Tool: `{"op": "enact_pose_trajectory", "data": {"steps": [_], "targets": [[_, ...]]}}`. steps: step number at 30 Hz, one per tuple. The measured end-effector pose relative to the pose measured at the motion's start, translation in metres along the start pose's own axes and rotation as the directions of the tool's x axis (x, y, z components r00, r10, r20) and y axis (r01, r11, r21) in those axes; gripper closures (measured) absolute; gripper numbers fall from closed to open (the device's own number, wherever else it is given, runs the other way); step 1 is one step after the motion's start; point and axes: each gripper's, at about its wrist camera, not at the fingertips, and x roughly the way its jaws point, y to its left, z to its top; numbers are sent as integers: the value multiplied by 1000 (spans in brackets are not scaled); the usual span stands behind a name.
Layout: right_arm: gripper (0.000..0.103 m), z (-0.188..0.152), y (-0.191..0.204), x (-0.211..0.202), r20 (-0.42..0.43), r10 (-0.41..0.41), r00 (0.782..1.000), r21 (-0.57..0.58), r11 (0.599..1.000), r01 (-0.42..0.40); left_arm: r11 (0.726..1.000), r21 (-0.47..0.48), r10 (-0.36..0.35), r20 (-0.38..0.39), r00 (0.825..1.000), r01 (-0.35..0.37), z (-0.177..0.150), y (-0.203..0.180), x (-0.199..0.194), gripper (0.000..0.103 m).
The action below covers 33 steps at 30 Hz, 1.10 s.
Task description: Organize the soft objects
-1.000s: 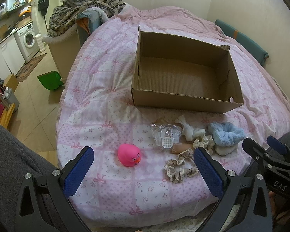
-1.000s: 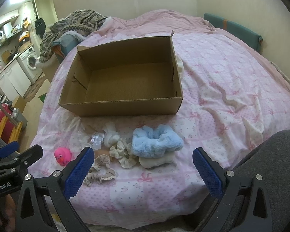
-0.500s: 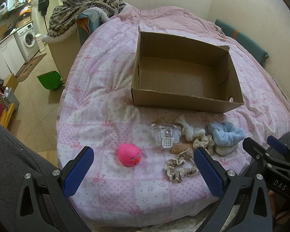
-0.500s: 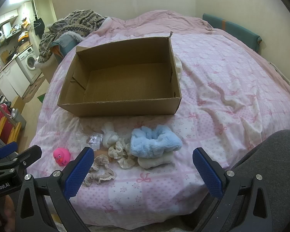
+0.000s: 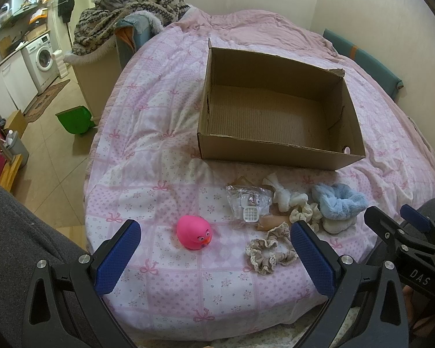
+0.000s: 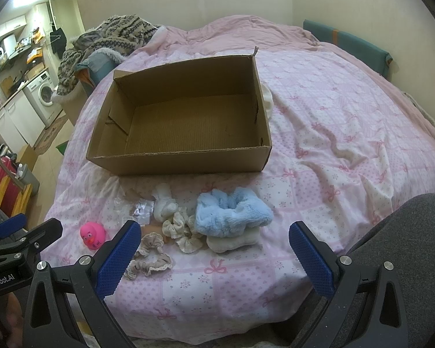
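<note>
Lying between the spread, empty left fingers (image 5: 214, 249), the pink duck (image 5: 193, 232) points its beak toward the right finger. Beyond the wide, empty right fingers (image 6: 214, 249), the cardboard box (image 6: 177, 162) runs its long axis left-right.

The box (image 5: 278, 148) is matt brown cardboard, its inner floor ribbed, its rim edges rough and torn. The bedcover (image 5: 165, 150) is soft printed cotton, matt and creased. The duck (image 5: 193, 232) is smooth pink rubber or plastic with a slight sheen. The blue scrunchie (image 6: 232, 213) is fluffy plush; the beige scrunchie (image 5: 268, 249) is thin cloth with a lace edge. The small bag (image 5: 248, 200) is clear, glossy, crinkled plastic. Each hand-held gripper, left (image 5: 214, 259) and right (image 6: 213, 258), is matt black plastic with blue textured pads (image 6: 117, 258) and shiny metal bolts.
</note>
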Motion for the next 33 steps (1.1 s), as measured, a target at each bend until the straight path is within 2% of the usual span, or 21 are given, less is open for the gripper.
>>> {"op": "enact_pose_trajectory", "data": {"steps": [26, 31, 33], "targets": [[0, 0, 0, 1, -3, 7, 1000, 9, 1000, -7, 1000, -16, 15, -9, 1000, -15, 2, 6, -3, 0], [0, 18, -11, -3, -39, 62, 997, 66, 996, -59, 999, -33, -4, -43, 999, 2, 22, 12, -8, 0], [0, 29, -16, -1, -62, 77, 995, 92, 993, -71, 997, -68, 33, -64, 997, -37, 31, 19, -5, 0]]}}
